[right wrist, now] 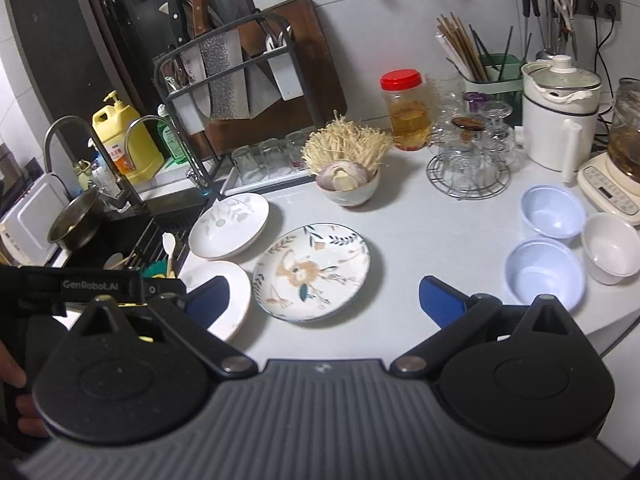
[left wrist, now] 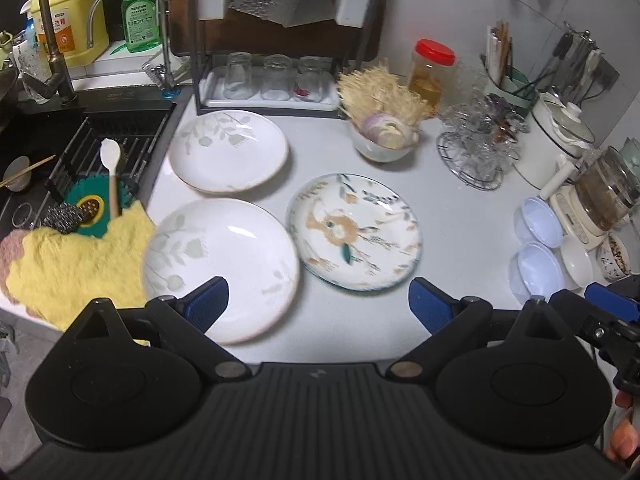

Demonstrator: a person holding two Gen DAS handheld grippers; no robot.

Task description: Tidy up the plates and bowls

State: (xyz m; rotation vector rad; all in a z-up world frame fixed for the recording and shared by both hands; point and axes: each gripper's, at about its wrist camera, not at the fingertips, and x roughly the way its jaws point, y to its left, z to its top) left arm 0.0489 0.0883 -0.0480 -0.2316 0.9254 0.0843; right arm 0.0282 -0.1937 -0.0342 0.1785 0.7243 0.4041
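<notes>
Three plates lie on the white counter. A near white leaf plate (left wrist: 224, 268) (right wrist: 224, 296), a far white leaf plate (left wrist: 228, 151) (right wrist: 229, 225) and a flowered plate (left wrist: 356, 232) (right wrist: 312, 272). Two pale blue bowls (left wrist: 536, 268) (right wrist: 552, 212) (right wrist: 544, 272) and a white bowl (right wrist: 612, 248) stand at the right. My left gripper (left wrist: 318, 304) is open and empty, above the near edges of the near plate and the flowered plate. My right gripper (right wrist: 324, 300) is open and empty, above the counter in front of the flowered plate.
The sink (left wrist: 48, 168) with a yellow cloth (left wrist: 76, 264) is at the left. A dish rack with glasses (left wrist: 272, 76), a bowl of mushrooms (left wrist: 384, 136), a red-lidded jar (right wrist: 404, 108), a wire glass stand (right wrist: 468, 160) and a white pot (right wrist: 560, 120) line the back.
</notes>
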